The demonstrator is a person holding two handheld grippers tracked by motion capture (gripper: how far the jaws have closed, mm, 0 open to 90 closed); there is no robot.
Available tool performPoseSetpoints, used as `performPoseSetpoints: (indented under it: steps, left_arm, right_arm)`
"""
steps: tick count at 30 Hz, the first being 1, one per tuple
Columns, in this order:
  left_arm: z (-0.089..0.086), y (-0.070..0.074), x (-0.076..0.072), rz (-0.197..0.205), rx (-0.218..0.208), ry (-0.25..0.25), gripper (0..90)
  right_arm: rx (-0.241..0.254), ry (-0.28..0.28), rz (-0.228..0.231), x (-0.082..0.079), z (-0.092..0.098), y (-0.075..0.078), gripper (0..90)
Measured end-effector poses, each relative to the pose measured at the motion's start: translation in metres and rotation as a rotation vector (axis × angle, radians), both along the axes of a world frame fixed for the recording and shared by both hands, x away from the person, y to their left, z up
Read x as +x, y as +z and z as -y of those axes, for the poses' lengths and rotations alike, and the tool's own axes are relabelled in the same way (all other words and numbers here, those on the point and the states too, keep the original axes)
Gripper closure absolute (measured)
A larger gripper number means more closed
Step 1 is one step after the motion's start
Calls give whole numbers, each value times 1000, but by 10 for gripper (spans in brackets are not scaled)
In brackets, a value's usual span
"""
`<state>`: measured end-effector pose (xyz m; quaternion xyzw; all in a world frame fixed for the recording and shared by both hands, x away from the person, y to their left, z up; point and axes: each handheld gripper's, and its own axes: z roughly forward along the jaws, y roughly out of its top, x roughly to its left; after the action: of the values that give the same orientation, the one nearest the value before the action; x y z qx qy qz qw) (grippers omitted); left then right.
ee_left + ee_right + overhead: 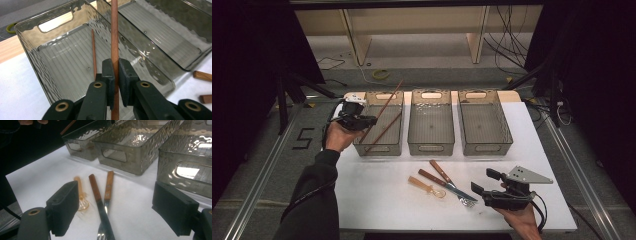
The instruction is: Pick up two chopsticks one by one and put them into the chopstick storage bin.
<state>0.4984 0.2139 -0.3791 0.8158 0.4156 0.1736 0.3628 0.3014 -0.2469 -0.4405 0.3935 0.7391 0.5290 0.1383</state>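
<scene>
Wooden chopstick (114,37) is clamped in the left gripper (114,75) above the leftmost bin (30,37), where another chopstick (94,52) lies. Right gripper (115,212) hovers with jaws spread over the table (45,175) near knife (98,197), fork (108,190) and spoon (80,192).

Dark sleeve (314,195) — black, brass-riveted jaws
</scene>
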Motion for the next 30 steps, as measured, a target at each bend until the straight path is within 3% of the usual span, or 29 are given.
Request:
performPoseSetpoints:
  steps: [11, 19, 30]
  left_arm:
    - [-3, -10, 16, -17, 23, 49, 831]
    - [-2, -21, 20, -24, 28, 63, 830]
    - [-7, -38, 21, -64, 27, 79, 827]
  right_arm:
    - [1, 0, -1, 0, 1, 0, 224]
    - [2, 2, -2, 0, 0, 0, 224]
    - [2, 0, -3, 0, 1, 0, 224]
